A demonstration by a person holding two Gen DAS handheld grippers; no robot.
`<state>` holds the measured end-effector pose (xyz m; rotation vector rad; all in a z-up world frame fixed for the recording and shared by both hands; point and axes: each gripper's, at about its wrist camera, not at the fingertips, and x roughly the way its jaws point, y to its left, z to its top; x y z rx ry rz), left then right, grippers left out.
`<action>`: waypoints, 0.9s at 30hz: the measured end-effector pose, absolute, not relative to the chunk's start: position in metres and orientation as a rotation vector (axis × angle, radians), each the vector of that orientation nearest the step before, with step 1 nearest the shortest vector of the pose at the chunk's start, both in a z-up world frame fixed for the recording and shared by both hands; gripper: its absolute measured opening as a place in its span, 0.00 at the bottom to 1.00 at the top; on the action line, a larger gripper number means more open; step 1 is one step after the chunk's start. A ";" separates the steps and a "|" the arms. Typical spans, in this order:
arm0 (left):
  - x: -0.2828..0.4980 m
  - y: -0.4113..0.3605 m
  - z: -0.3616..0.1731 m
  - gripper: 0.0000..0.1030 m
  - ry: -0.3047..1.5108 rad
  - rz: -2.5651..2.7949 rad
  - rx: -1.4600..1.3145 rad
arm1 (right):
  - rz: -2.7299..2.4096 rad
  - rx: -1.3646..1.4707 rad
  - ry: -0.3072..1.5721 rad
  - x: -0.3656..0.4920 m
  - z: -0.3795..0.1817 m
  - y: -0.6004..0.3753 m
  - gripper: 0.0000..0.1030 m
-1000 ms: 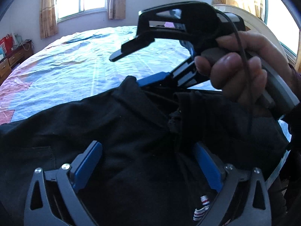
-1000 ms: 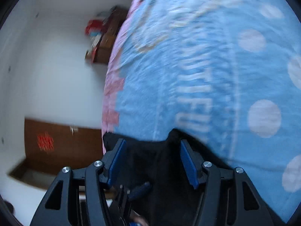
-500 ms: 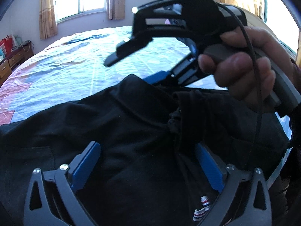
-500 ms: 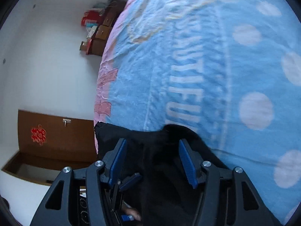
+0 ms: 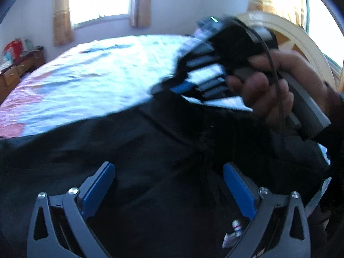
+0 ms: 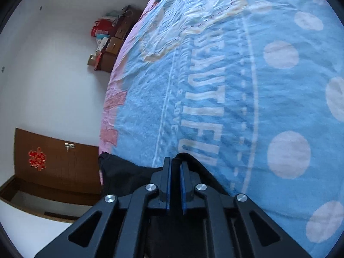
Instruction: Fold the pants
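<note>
Black pants [image 5: 150, 150] lie spread on the near part of the bed. My left gripper [image 5: 169, 185] is open, its blue pads wide apart just over the cloth near the waist. My right gripper [image 6: 175, 167] is shut on a fold of the pants' edge [image 6: 189, 158]; black cloth shows between and around its blue pads. In the left wrist view the right gripper [image 5: 182, 87], blurred and held by a hand, grips the far edge of the pants.
The bed carries a blue sheet [image 6: 236, 75] with white dots and lettering and a pink border. A wooden dresser with boxes [image 6: 109, 43] stands by the wall. A brown door [image 6: 53, 167] is at the left. A curtained window [image 5: 99, 0] is behind the bed.
My right gripper has closed from wide open onto the pants' edge and tilted down toward the cloth. My left gripper has stayed open in place.
</note>
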<state>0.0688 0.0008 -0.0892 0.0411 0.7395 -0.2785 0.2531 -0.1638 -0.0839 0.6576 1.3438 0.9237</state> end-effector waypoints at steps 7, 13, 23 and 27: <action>0.026 0.091 -0.046 1.00 0.645 -0.053 0.156 | 0.886 0.576 1.214 0.225 -0.035 -0.221 0.59; 0.043 0.191 -0.046 1.00 0.755 0.034 0.069 | 0.878 0.514 1.129 0.157 -0.008 -0.266 0.59; 0.073 0.257 -0.103 0.95 0.890 -0.040 -0.236 | 0.969 0.565 1.032 0.060 0.009 -0.287 0.59; 0.071 0.244 -0.101 0.86 0.895 -0.071 -0.224 | 0.983 0.610 1.048 0.040 -0.010 -0.272 0.59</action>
